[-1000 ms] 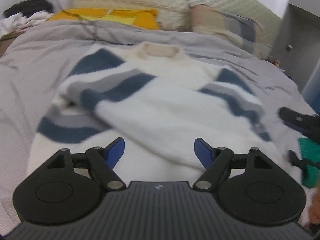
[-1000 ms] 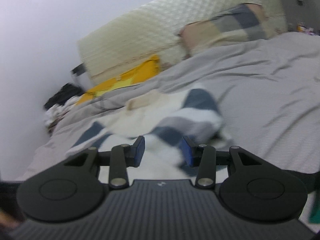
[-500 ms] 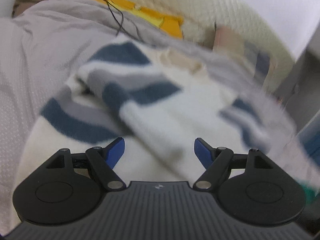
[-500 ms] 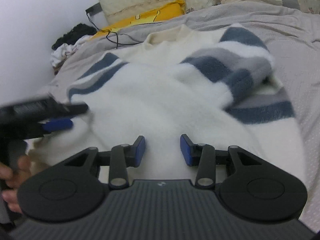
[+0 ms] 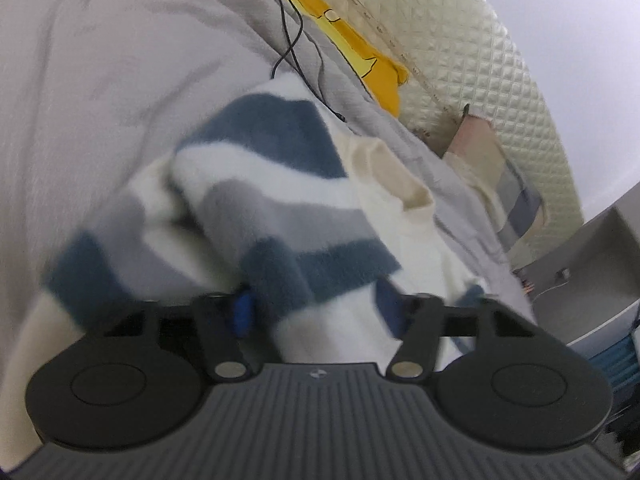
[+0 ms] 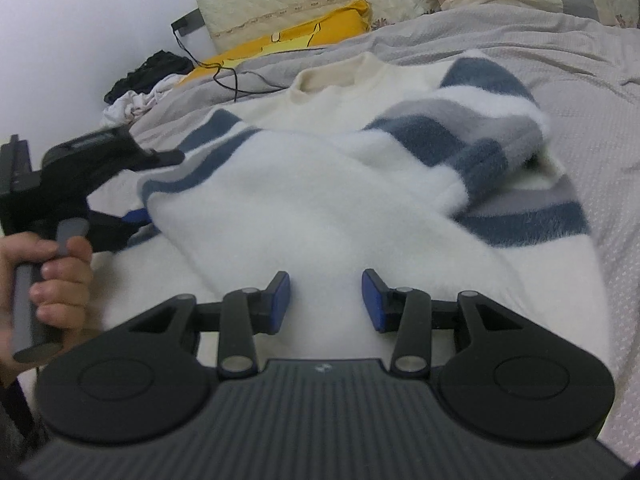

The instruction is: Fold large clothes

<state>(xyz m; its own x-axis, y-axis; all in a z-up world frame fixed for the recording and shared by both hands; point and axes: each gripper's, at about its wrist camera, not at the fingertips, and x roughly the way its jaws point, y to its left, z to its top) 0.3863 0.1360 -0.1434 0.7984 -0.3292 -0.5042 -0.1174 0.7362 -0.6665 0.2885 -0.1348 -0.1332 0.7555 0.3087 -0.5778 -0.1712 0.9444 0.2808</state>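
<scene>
Sweater fold sits inside closing left claw, seemingly ungripped; right claw gapes empty.

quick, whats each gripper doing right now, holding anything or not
left gripper: jaws closing around a fold of the striped sweater.
right gripper: open, holding nothing, over the sweater's white front.

Bed w/ grey cover — striped sweater spread on it, yellow pillow + black cable near headboard.

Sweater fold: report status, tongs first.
Left tongs closing on folded striped sleeve. Right tongs open over sweater hem. Black cable near collar, clear of fold.
</scene>
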